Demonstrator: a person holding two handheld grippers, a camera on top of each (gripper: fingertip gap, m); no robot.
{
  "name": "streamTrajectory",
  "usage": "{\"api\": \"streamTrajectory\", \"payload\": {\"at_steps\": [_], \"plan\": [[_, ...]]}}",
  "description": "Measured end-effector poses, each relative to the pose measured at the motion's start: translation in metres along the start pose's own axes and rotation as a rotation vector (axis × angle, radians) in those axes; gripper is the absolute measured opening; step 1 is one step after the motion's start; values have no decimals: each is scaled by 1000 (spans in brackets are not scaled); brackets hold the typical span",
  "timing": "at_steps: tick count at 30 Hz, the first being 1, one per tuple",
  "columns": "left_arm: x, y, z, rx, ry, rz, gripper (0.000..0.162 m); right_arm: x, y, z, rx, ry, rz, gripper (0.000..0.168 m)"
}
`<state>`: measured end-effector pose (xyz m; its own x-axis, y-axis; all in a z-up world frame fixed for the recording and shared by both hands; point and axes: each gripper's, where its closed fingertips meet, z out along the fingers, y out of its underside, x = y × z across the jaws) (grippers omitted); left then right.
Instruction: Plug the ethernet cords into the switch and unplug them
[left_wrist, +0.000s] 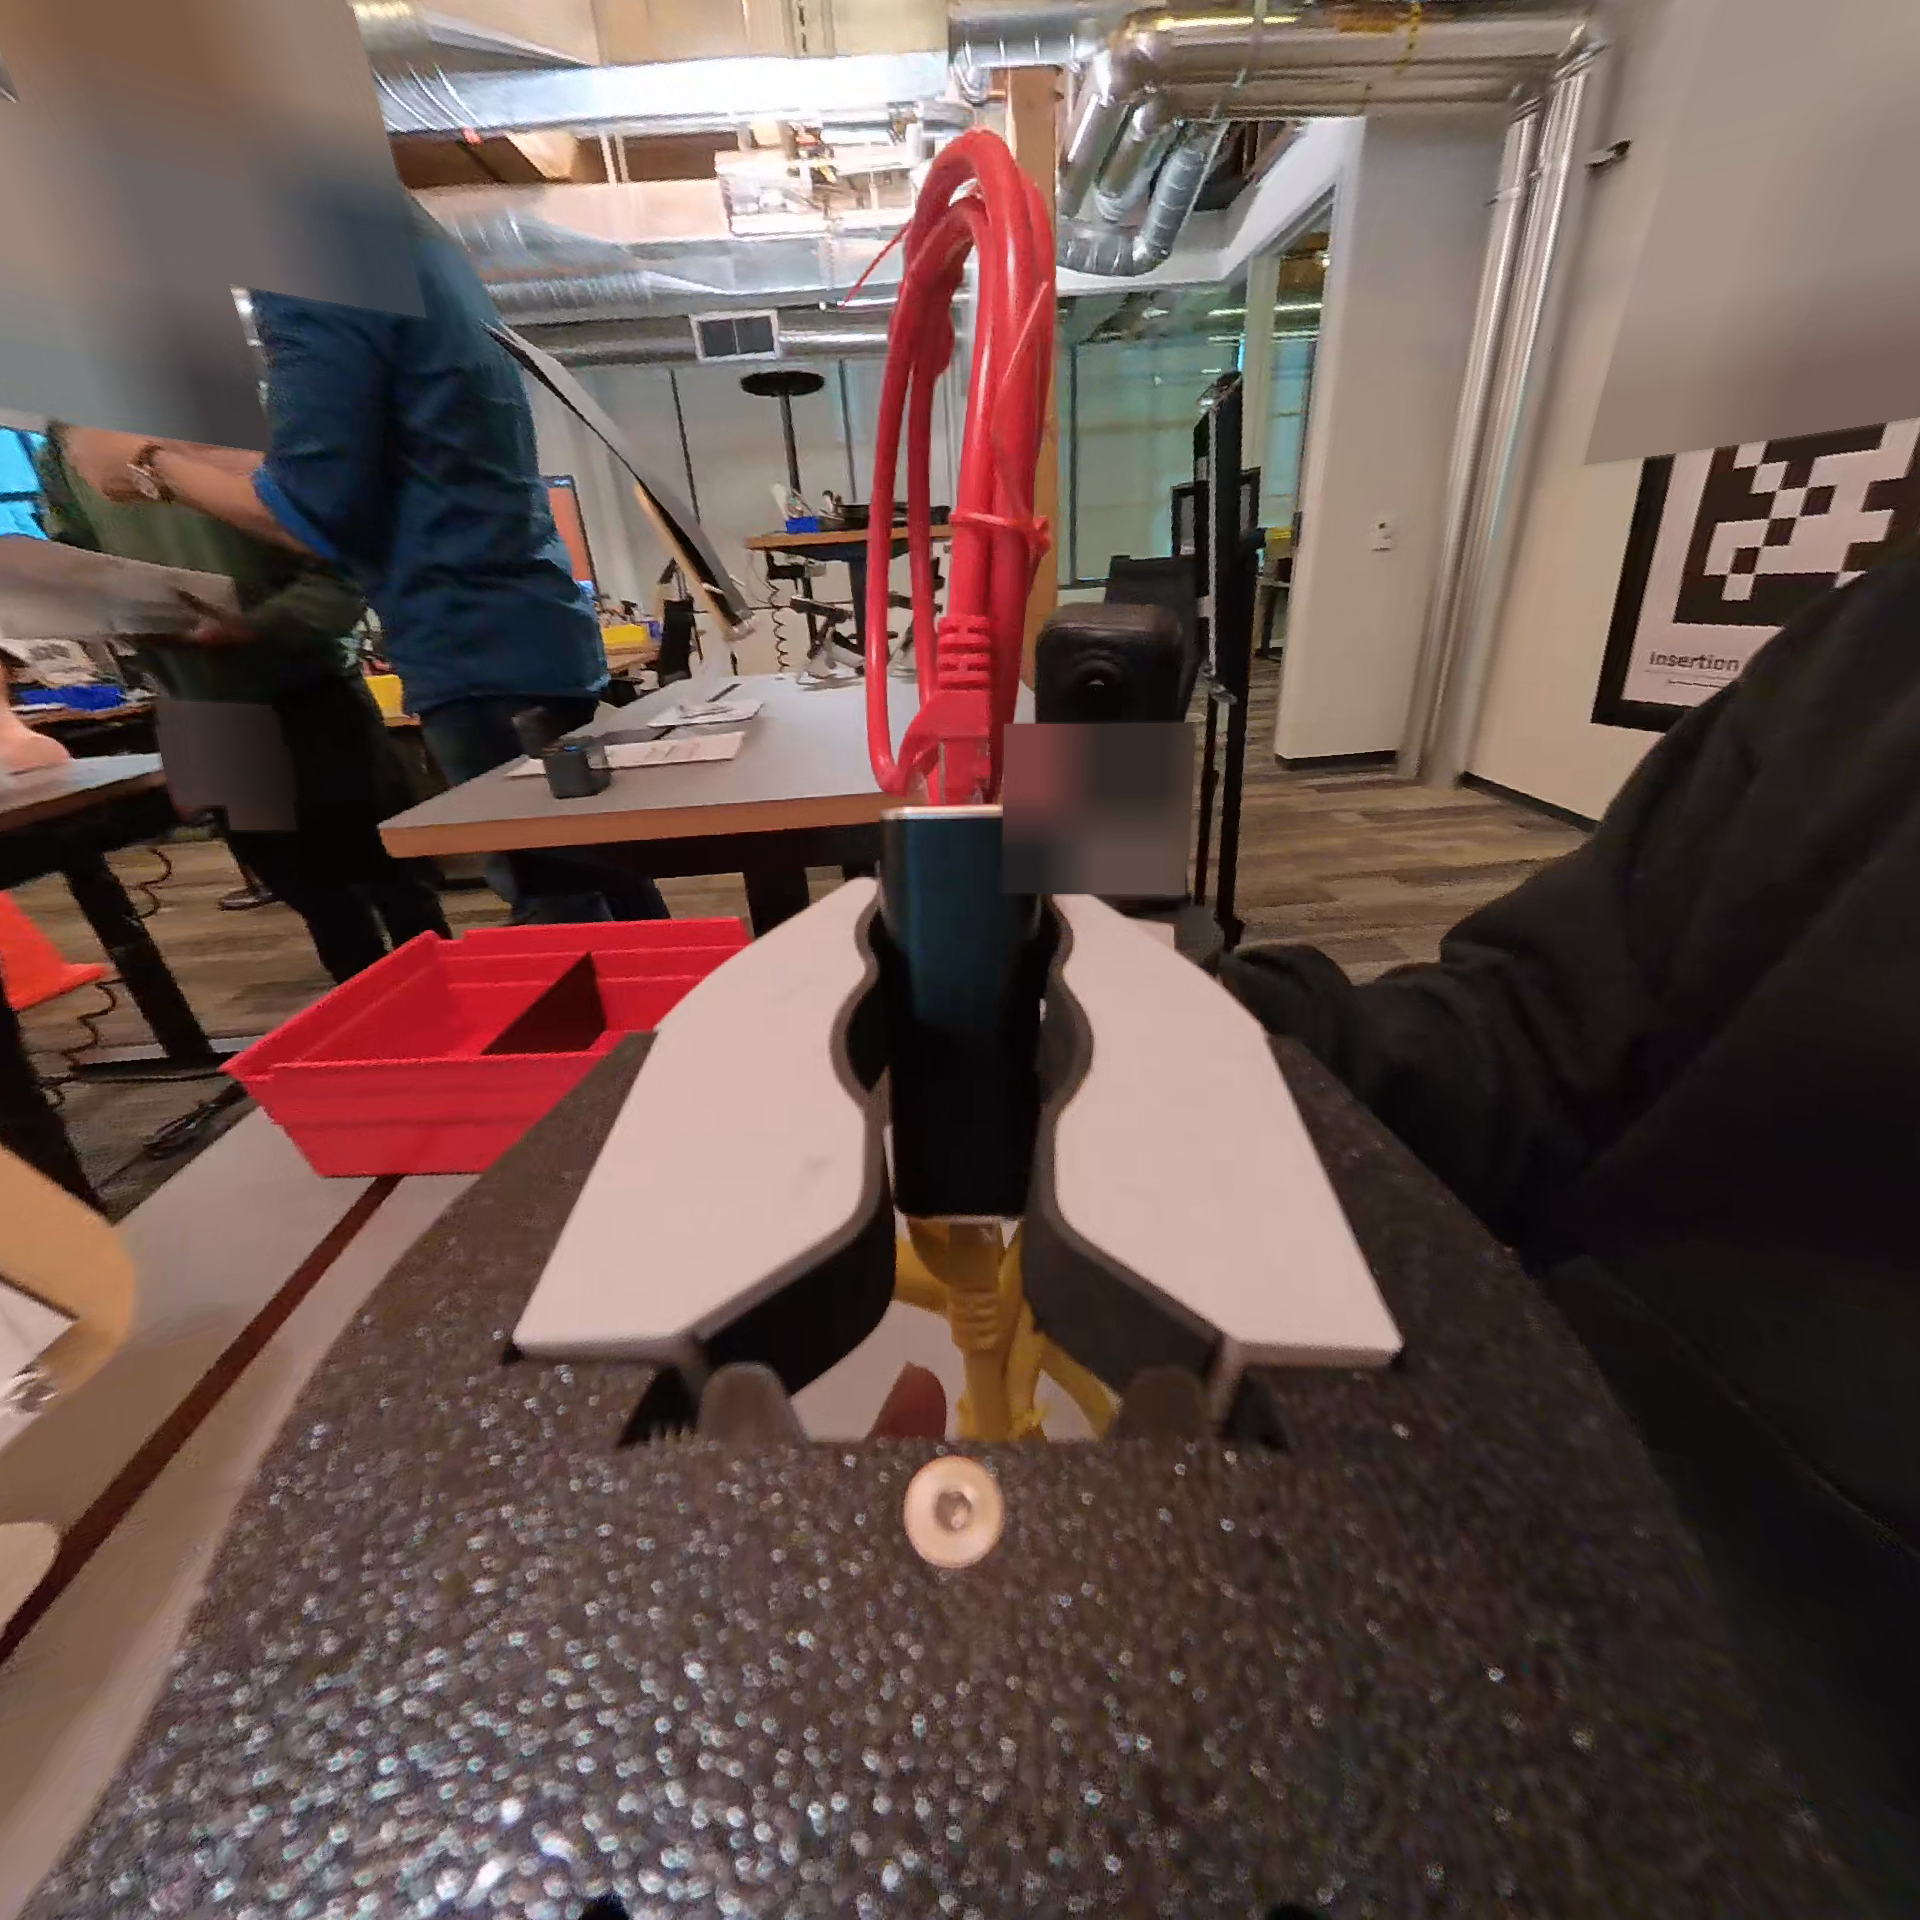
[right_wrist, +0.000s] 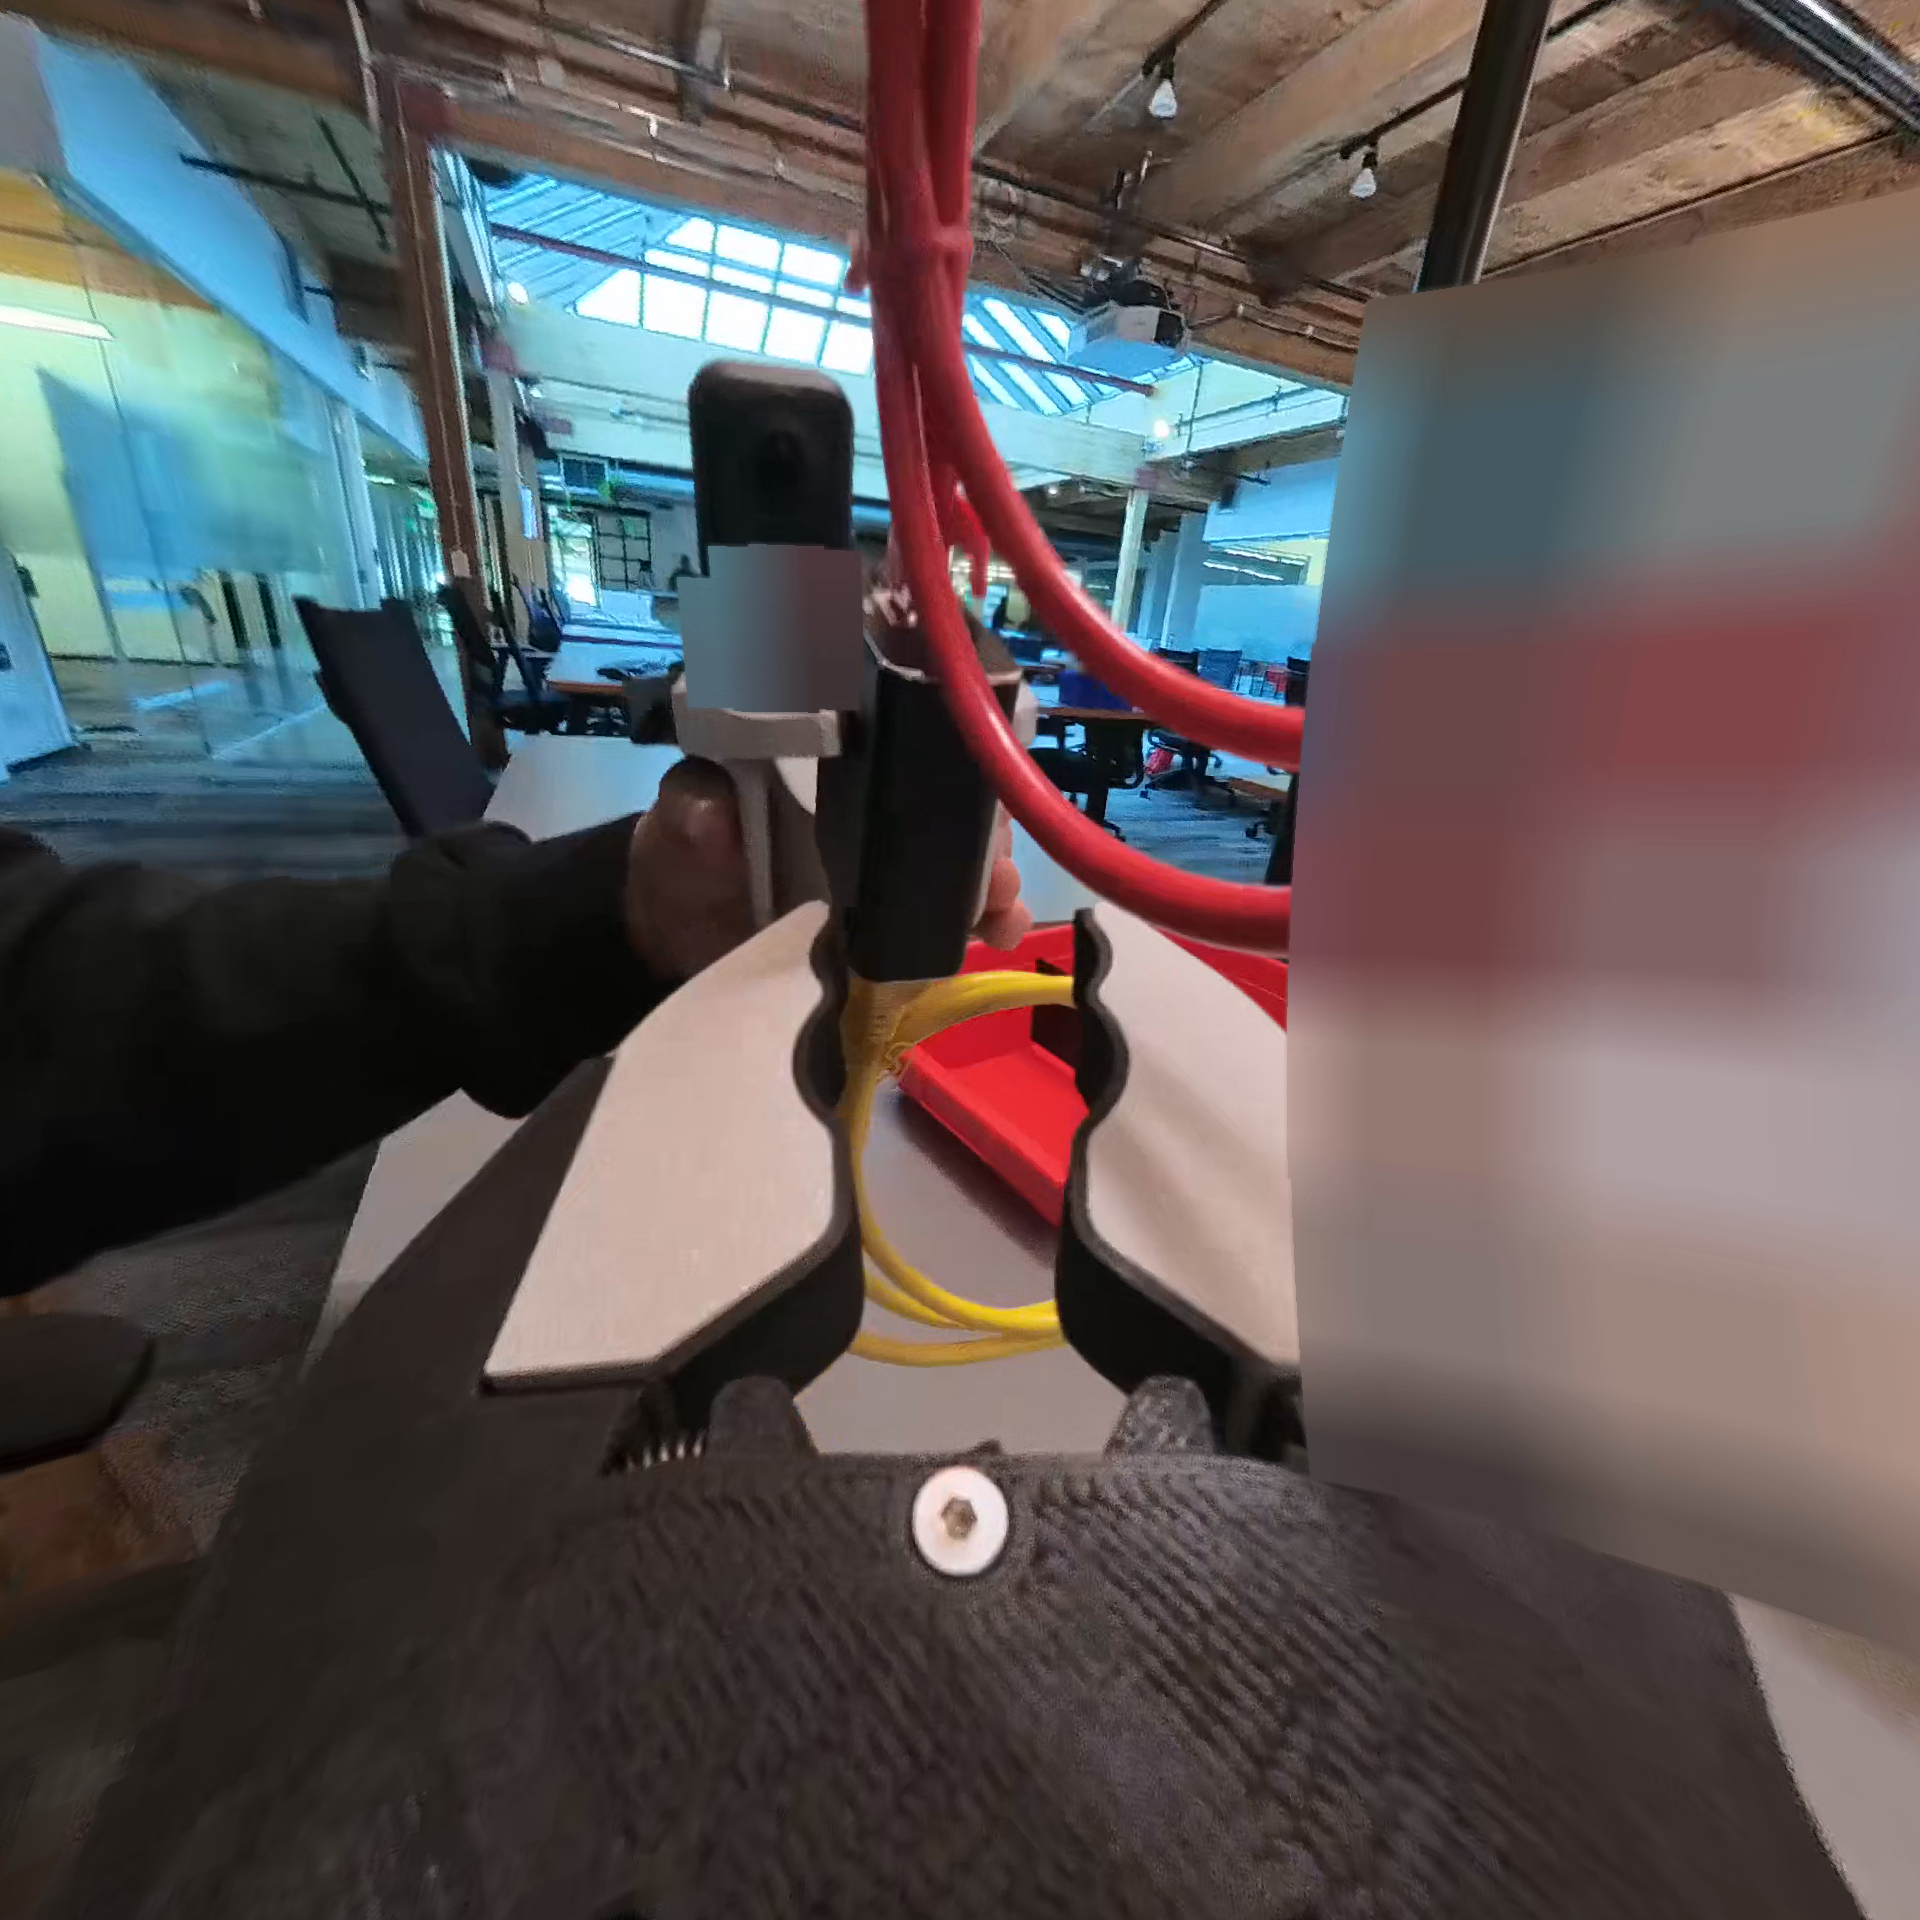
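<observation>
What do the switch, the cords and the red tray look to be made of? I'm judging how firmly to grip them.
Switch: probably metal, with a smooth teal-and-black satin sheen. Red cord and yellow cord: flexible glossy plastic jackets that bend in loops. Red tray: matte rigid plastic, likely 3D-printed, going by its fine ridges.

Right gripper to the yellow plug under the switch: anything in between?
Nothing visible. The right gripper is open, and the yellow cord plugged into the switch sits just beyond its fingers; the red cord hangs above.

The red cord (right_wrist: 914, 312) runs off the top edge.
</observation>
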<state>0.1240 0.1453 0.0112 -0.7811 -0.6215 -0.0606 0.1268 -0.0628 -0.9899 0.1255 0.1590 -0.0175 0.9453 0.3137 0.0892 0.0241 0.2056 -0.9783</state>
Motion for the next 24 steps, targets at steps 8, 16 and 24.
{"api": "streamTrajectory", "payload": {"at_steps": [8, 16, 24], "plan": [[6, 18, 23, -45, 20, -5, 26, -7, 9, -13, 12, -30, -1, 27], [-15, 39, 3, -307, -279, 26, 63, 56, 20, -47, -328, 443, -499, 26], [-34, 33, -45, -438, -529, -134, 77, 83, 24, -71, -644, 631, -1216, 26]]}}
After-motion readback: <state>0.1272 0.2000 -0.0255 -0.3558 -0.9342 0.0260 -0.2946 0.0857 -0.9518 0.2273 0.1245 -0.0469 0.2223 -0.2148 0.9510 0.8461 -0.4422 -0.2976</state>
